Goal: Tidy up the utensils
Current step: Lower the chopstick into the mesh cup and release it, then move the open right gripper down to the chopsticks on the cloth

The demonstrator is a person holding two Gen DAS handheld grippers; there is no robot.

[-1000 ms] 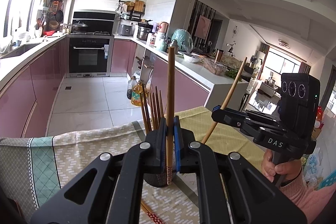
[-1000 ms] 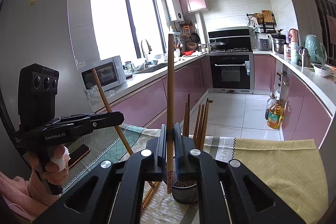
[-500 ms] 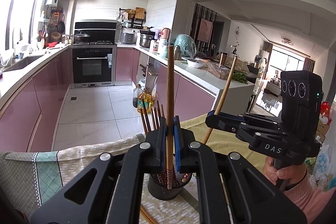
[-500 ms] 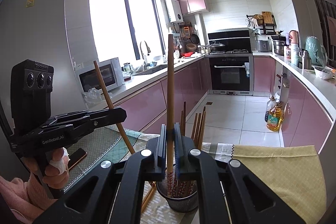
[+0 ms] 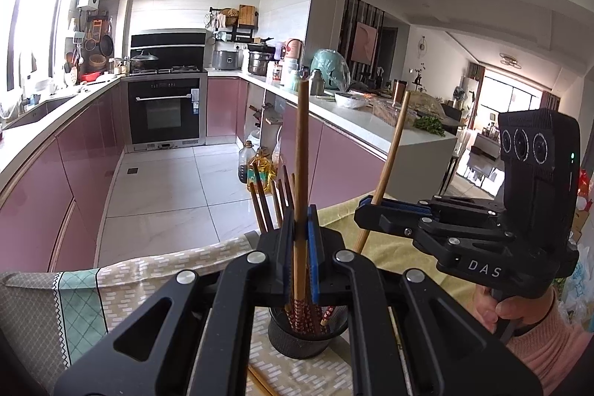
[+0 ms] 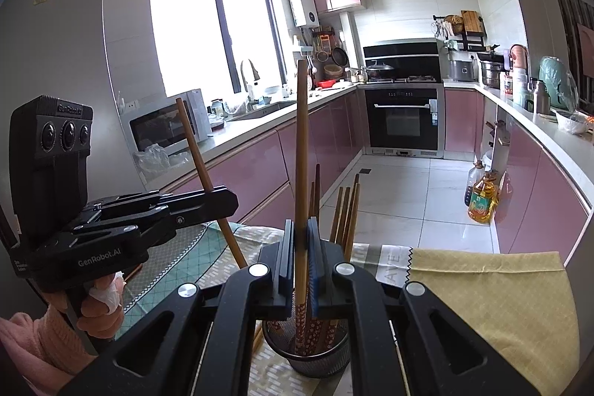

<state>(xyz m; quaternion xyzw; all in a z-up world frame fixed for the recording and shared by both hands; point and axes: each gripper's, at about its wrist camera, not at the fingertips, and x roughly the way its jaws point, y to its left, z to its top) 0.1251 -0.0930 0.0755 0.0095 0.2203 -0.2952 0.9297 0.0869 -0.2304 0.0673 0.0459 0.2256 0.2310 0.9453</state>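
**Holding two chopsticks over the mesh cup**

Gripping one chopstick [image 5: 300, 151] upright, the left gripper [image 5: 301, 255] fills the lower centre of its own view, its blue-padded jaws pinched tight on the wooden shaft. The patterned lower end of that stick reaches down into the black mesh cup [image 5: 300, 340] at the bottom centre, where several other chopsticks [image 5: 269, 199] already stand with their tops fanned up to the left of the jaws.

At the right of the same view, the right gripper [image 5: 365, 210] is closed on a second chopstick [image 5: 393, 151], which leans with its top tilted toward the upper right. A hand [image 5: 508, 310] in a pink sleeve grips its handle at the lower right.

From the right wrist view, the right gripper [image 6: 301, 251] sits at lower centre with its jaws clamped on its chopstick [image 6: 301, 143], which looks upright here, the decorated end inside the mesh cup [image 6: 308, 359]. More chopsticks [image 6: 347, 210] rise from the cup just right of the jaws. The left gripper [image 6: 226, 199] shows at the left edge, shut on its stick [image 6: 196, 151], which slants up to the upper left, and the left hand [image 6: 100, 307] holds the handle below.

The cup stands on a patterned tablecloth [image 5: 148, 277], beside a yellow cloth [image 6: 482, 292] at the lower right. Pink kitchen cabinets [image 6: 256, 169] and a black oven [image 6: 404, 121] fill the background.
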